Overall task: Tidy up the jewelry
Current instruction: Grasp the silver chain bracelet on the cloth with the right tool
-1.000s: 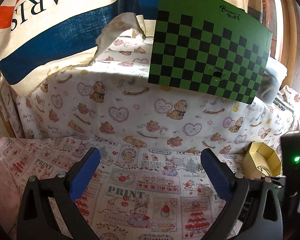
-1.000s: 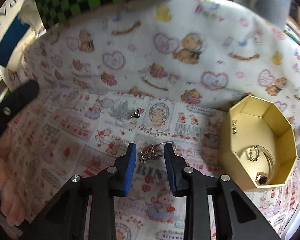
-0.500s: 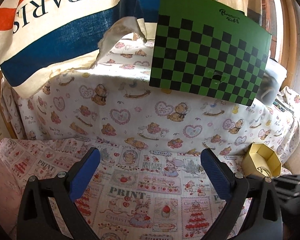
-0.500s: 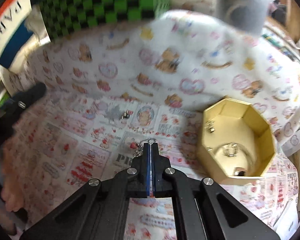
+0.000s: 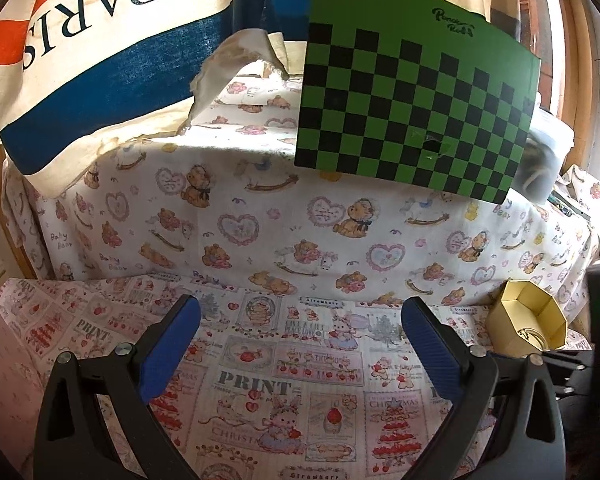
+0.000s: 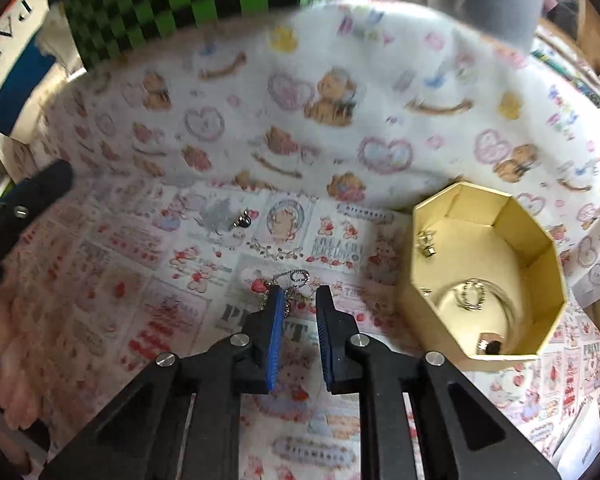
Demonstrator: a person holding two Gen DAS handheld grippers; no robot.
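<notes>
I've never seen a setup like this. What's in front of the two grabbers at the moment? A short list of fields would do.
Surface: printed cloth
Box: gold box, open on top, right of the right gripper
In box: ring and other small pieces
Chain: silver chain at the right gripper's tips; jaws have just been opening, pads apart
Loose piece: small dark bead on the cloth
Left gripper: wide open, empty

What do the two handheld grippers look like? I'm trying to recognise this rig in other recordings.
Both match: the left gripper and the right gripper have black, angular plastic arms with triangular cut-outs and silver screw heads at the pivots. Each finger ends in a ribbed blue pad. No cables or markings show on them.
</notes>
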